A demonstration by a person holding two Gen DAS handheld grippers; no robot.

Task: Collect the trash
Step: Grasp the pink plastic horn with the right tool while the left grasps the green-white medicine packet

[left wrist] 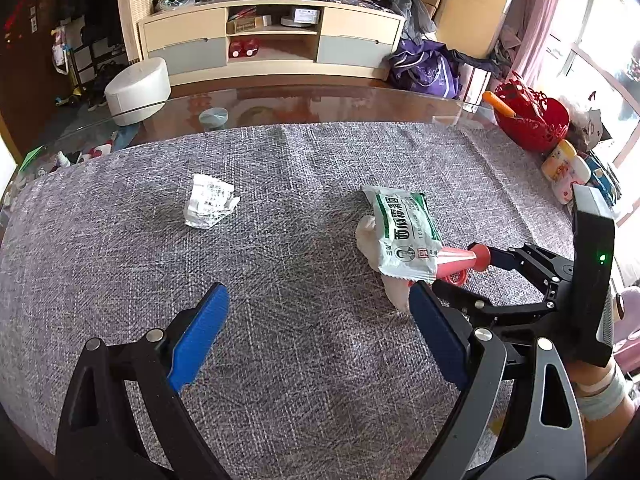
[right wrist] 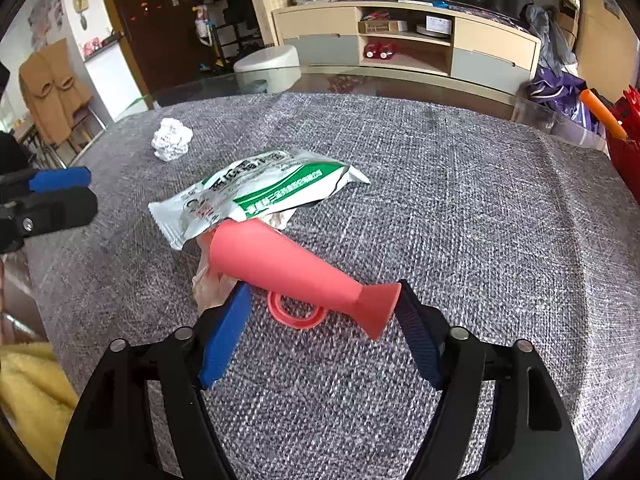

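A green and white wrapper (left wrist: 404, 232) (right wrist: 256, 196) lies on the grey tablecloth, over a pale crumpled tissue (left wrist: 376, 248) (right wrist: 212, 284). A crumpled white paper ball (left wrist: 208, 200) (right wrist: 172, 140) lies further left. My right gripper (right wrist: 324, 300) (left wrist: 480, 276) is closed on a pink dustpan handle (right wrist: 288, 268) (left wrist: 464, 260), whose front end sits under the wrapper. My left gripper (left wrist: 320, 304) is open and empty above the cloth, left of the wrapper; its fingers (right wrist: 60, 180) show in the right wrist view.
A red basket (left wrist: 532, 116) with an orange tool and small bottles (left wrist: 564, 168) stand at the table's right edge. The grey cloth (left wrist: 280, 240) covers most of the glass table. A TV cabinet (left wrist: 272, 36) and white stool (left wrist: 136, 88) lie beyond.
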